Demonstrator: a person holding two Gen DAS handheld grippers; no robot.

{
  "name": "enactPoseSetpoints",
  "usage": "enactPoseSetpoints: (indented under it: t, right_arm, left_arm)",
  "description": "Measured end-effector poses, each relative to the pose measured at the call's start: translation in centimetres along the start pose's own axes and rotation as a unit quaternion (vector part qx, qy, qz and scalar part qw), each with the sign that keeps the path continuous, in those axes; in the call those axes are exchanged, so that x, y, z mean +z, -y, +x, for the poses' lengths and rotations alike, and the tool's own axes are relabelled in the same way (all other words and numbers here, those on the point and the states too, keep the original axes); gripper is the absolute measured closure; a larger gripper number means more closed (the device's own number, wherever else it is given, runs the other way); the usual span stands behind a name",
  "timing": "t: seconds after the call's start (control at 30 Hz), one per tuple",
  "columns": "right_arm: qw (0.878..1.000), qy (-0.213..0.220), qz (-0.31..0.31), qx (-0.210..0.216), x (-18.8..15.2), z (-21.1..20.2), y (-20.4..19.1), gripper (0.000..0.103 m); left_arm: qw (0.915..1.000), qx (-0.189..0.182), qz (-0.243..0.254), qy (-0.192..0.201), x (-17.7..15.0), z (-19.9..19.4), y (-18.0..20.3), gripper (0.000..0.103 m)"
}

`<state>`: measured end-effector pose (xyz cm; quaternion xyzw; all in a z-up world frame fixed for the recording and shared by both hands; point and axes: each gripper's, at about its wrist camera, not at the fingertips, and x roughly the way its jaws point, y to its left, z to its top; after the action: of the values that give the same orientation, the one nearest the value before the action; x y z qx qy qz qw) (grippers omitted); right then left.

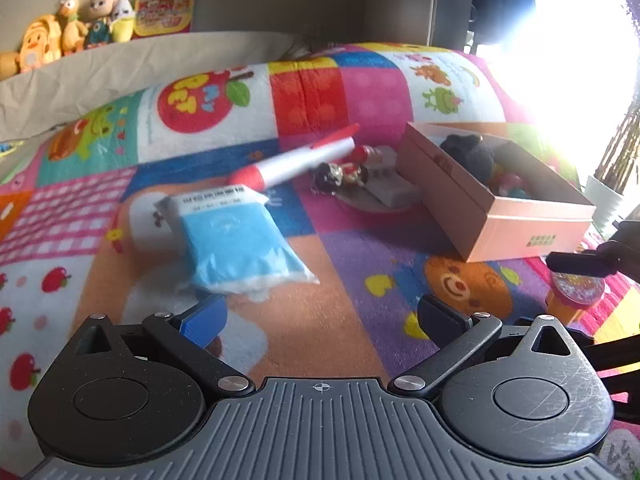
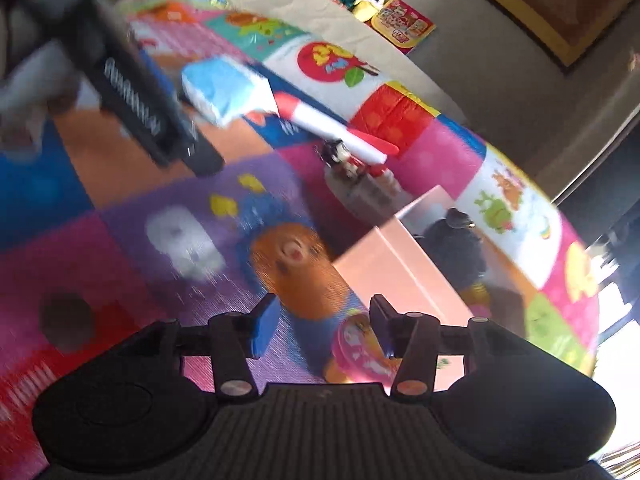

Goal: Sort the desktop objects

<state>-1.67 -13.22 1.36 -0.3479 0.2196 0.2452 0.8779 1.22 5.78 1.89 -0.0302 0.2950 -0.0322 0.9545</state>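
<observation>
— On the quilt (image 1: 340, 280), where are the items to sort?
— Blue packet (image 1: 240, 240) lies left of centre. Red-and-white tube (image 1: 296, 160) and figurine (image 1: 340, 174) lie behind it, toward the far edge. Pink box (image 1: 500, 200) sits toward the right edge, with a dark soft item (image 1: 468, 152) inside.
— State of the left gripper (image 1: 320, 316)?
— Released. Jaws wide, nothing between them, above bare quilt just short of the packet.
— Right gripper (image 2: 324, 316)?
— Released. A round pink disc (image 2: 360, 348) lies on the quilt under the jaws, just beside the box. The blue pad (image 2: 264, 328) stands clear of it.
</observation>
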Motion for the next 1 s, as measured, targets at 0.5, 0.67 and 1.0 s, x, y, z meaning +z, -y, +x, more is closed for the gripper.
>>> enactPoseSetpoints:
  t: [0.5, 0.67, 1.0]
  right_arm:
    - [0.921, 0.082, 0.377, -0.05, -8.3, -4.2, 9.0, 0.0]
    - [0.905, 0.068, 0.417, -0.051, -10.2, -3.5, 9.5, 0.0]
    - [0.902, 0.043, 0.429, -0.033, -10.4, -2.6, 9.7, 0.0]
  left_arm:
    - [0.9953, 0.093, 0.006, -0.028, 3.2, 6.6, -2.6, 0.004]
    - [0.9945, 0.091, 0.037, -0.036, 2.8, 6.2, -1.9, 0.035]
    - [0.9919, -0.066, 0.101, -0.04, 0.1, 1.1, 4.9, 0.031]
